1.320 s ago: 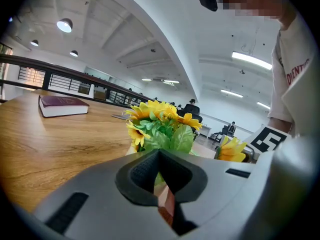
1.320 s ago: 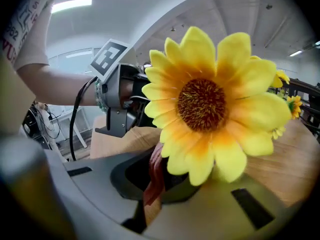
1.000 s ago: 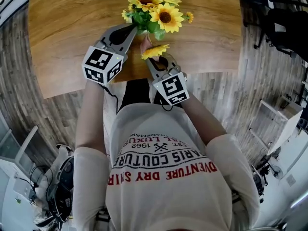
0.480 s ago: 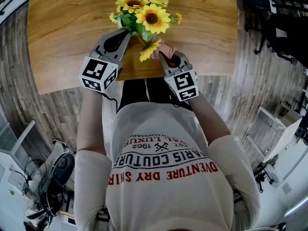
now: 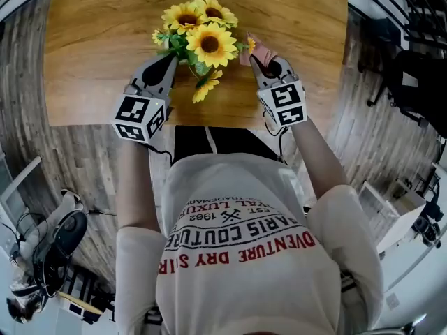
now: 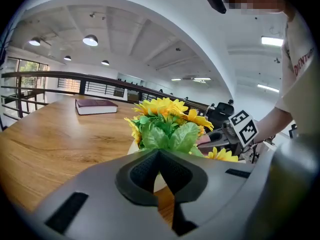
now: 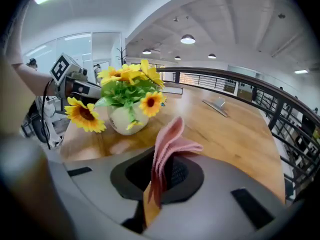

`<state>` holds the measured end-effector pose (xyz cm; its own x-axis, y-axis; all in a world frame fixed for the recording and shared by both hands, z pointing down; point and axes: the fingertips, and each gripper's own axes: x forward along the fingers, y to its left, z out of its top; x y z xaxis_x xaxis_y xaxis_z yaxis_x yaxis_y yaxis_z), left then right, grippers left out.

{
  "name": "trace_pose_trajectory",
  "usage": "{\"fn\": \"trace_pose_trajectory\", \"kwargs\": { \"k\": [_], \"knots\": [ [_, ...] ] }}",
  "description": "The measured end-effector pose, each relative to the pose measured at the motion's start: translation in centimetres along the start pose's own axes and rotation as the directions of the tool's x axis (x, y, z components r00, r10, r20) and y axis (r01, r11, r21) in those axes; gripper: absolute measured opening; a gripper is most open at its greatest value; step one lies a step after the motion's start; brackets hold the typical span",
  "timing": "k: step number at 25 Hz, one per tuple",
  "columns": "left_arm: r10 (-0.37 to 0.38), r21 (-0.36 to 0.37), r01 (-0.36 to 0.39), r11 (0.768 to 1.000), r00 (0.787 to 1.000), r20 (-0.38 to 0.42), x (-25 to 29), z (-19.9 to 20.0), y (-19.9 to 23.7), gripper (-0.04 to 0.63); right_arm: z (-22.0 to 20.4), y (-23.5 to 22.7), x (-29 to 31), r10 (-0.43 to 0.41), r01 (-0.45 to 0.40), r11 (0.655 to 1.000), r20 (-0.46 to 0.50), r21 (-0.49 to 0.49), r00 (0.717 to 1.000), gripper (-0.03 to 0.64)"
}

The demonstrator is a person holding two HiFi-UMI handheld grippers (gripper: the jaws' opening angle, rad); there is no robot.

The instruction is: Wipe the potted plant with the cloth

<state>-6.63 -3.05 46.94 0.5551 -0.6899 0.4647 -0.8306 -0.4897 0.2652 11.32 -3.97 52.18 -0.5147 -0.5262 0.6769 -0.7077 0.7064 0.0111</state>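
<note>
The potted plant is a bunch of yellow sunflowers in a small white pot, near the front edge of the wooden table. My right gripper is just right of the flowers, shut on a folded pink cloth that sticks up from its jaws. My left gripper is shut with nothing in it. Its tip lies close against the pot's left side. Whether it touches the pot I cannot tell.
A dark red book lies on the far part of the table. A flat grey object lies further along the table, with a railing beyond it. The table's front edge runs just below both grippers, against the person's body.
The right gripper has carried the pink cloth from in front of the plant round to its right side. The left gripper has stayed shut at the pot's left.
</note>
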Motion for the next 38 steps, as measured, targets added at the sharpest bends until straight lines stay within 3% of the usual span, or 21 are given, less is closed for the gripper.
{"fn": "trace_pose_trajectory", "kwargs": {
  "k": [6, 11, 18, 23, 28, 33, 38],
  "knots": [
    [0.035, -0.034, -0.035, 0.999, 0.999, 0.006, 0.3, 0.4, 0.4, 0.015, 4.5, -4.0, 3.9, 0.08, -0.077, 0.984, 0.013, -0.159, 0.997, 0.034],
    [0.053, -0.055, -0.052, 0.997, 0.998, 0.018, 0.3, 0.5, 0.5, 0.015, 7.5, -3.7, 7.8, 0.237, -0.226, 0.918, -0.005, -0.325, 0.972, 0.034],
    [0.072, -0.094, -0.069, 0.993, 0.997, 0.027, 0.2, 0.5, 0.6, 0.015, 9.9, -0.4, 11.9, 0.459, -0.441, 0.772, -0.078, -0.458, 0.885, 0.034],
    [0.073, -0.099, -0.07, 0.993, 0.997, 0.024, 0.4, 0.5, 0.6, 0.015, 11.2, 1.0, 13.7, 0.541, -0.517, 0.681, -0.12, -0.518, 0.833, 0.034],
    [0.065, -0.104, -0.062, 0.993, 0.998, 0.022, 0.4, 0.7, 0.7, 0.015, 11.1, 3.5, 13.7, 0.636, -0.612, 0.555, -0.188, -0.563, 0.749, 0.035],
    [0.075, -0.117, -0.072, 0.991, 0.997, 0.025, 0.4, 0.7, 0.7, 0.015, 10.1, 4.9, 13.1, 0.669, -0.655, 0.431, -0.267, -0.621, 0.694, 0.034],
    [0.078, -0.105, -0.078, 0.991, 0.997, -0.002, 0.4, 0.8, 0.7, 0.015, 9.9, 5.5, 12.4, 0.696, -0.688, 0.381, -0.298, -0.618, 0.653, 0.034]
  ]
}}
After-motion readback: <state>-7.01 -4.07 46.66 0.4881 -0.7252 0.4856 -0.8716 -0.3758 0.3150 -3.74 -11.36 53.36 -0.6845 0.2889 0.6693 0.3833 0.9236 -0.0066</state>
